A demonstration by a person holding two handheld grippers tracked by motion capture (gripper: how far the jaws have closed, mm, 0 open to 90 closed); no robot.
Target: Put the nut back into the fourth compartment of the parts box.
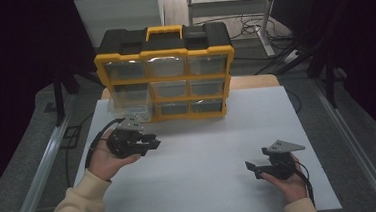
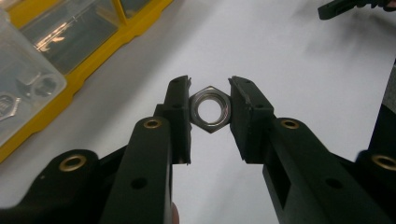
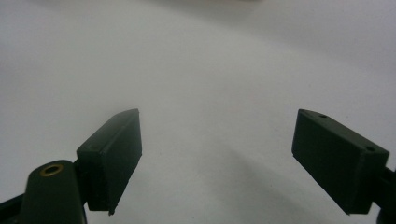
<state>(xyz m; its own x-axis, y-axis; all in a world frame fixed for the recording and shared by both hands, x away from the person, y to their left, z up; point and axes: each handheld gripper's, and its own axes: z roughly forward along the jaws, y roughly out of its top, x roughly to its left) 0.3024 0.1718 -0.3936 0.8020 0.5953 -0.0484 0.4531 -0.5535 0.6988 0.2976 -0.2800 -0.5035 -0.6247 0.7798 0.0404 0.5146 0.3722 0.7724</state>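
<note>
A steel hex nut is clamped between the two black jaws of my left gripper, held above the white table. From above, that left gripper hovers over the left part of the table, just in front of a pulled-out clear drawer of the yellow and black organiser. More nuts lie in that clear drawer. My right gripper rests low at the right front, its jaws wide apart with only bare table between them.
The organiser stands at the back of the white table with several clear drawers. In the left gripper view the other gripper's tip shows at the top right. Metal rails run along both table sides.
</note>
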